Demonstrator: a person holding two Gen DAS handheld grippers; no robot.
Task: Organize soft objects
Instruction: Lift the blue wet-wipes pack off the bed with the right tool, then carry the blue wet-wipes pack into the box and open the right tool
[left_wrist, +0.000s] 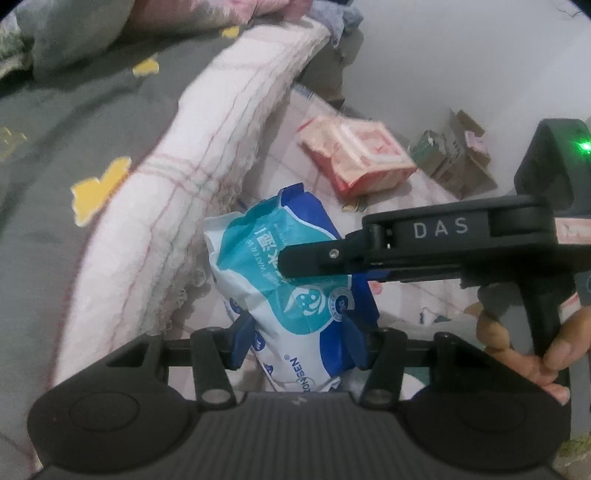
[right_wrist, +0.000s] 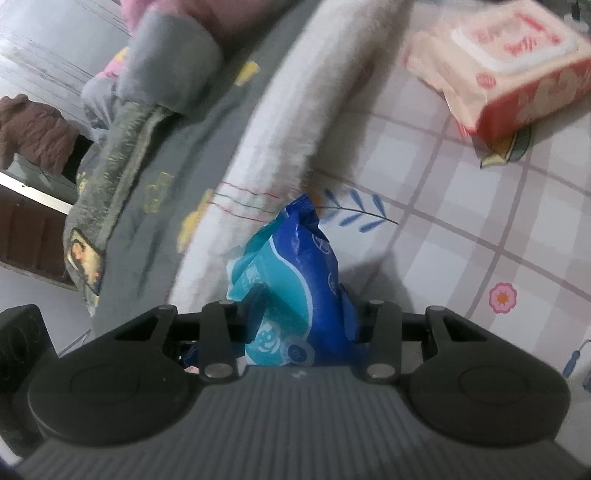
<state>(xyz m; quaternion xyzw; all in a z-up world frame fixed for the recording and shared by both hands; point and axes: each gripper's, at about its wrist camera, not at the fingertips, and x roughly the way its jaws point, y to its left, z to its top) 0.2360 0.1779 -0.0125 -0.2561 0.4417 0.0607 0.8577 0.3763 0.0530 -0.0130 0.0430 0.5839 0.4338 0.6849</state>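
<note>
Bedsheet (right_wrist: 461, 240) bears red pack (right_wrist: 517, 66) (sealed, contents hidden).

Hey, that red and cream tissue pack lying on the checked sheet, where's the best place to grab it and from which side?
Probably across its narrow width, coming from above. The red and cream tissue pack lies flat on the checked sheet, apart from the blue wipes pack, so its long sides are free. Its loose crimped end would likely slip; the fuller middle gives the pads more to squeeze.
</note>
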